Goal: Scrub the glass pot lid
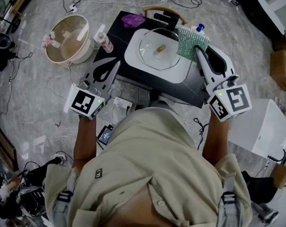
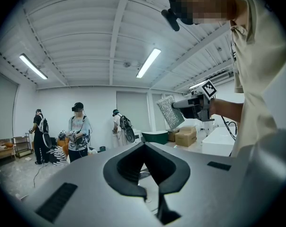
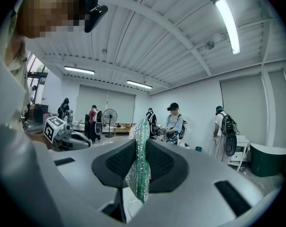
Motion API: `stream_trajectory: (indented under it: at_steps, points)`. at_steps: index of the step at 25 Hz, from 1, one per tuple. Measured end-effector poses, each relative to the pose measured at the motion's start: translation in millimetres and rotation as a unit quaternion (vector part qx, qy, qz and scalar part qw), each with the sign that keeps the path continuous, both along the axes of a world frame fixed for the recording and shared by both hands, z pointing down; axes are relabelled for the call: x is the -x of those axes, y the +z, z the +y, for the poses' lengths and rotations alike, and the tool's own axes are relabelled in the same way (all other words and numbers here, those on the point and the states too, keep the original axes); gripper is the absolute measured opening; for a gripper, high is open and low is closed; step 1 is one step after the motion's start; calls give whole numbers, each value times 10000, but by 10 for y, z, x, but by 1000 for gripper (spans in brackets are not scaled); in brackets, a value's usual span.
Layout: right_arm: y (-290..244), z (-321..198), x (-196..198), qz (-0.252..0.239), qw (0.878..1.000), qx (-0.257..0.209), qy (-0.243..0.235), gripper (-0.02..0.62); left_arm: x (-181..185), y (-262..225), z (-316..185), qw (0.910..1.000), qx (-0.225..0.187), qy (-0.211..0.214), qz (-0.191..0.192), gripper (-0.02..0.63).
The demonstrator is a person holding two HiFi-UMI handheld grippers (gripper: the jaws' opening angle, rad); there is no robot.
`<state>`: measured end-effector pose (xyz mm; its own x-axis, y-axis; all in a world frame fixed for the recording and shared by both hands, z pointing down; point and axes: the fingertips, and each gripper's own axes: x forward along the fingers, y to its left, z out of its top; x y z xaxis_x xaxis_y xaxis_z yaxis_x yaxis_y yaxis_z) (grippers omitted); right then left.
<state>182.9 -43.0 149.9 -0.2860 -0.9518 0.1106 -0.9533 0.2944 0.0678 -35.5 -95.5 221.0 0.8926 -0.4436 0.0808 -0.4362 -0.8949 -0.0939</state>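
Closest to the lens is the person's beige shirt [image 1: 147, 164], with both forearms reaching forward from it to the hand-held tools.

The left gripper [image 1: 117, 64] is over the near left edge of a black table [image 1: 118, 32]. In the left gripper view its jaws are closed on each other, tips meeting, with nothing between them [image 2: 144, 145].

The right gripper [image 1: 198, 51] is clenched on a green scrubbing pad [image 1: 192, 40]. The right gripper view shows the glittery pad [image 3: 141, 171] pinched edge-on between the two dark pads, sticking out above and below them. Seen from the left gripper view, the same pad [image 2: 170, 111] stands in the air ahead of the right tool, clear of any surface.

The glass pot lid [image 1: 157, 48] lies in a white basin [image 1: 133, 51] on the black table, its pale knob showing at the middle. In the head view the scrubbing pad appears at the lid's right side, over the basin's far right rim. I cannot tell whether pad and lid touch.

A purple cloth [image 1: 132, 19] lies at the far end of the table, and a small bottle [image 1: 105, 42] lies near its left edge. A round beige tub [image 1: 69, 38] stands on the floor to the left, and a white box [image 1: 259, 126] to the right.

Other people with headsets stand in the room behind [image 3: 174, 122].
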Motion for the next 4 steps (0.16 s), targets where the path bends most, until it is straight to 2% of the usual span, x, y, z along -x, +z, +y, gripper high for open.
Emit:
stream_trajectory:
  at_steps: [4]
  points:
    - [4, 0, -40, -3, 10000, 17, 13, 83, -41, -1, -2, 10000, 9, 18, -9, 14]
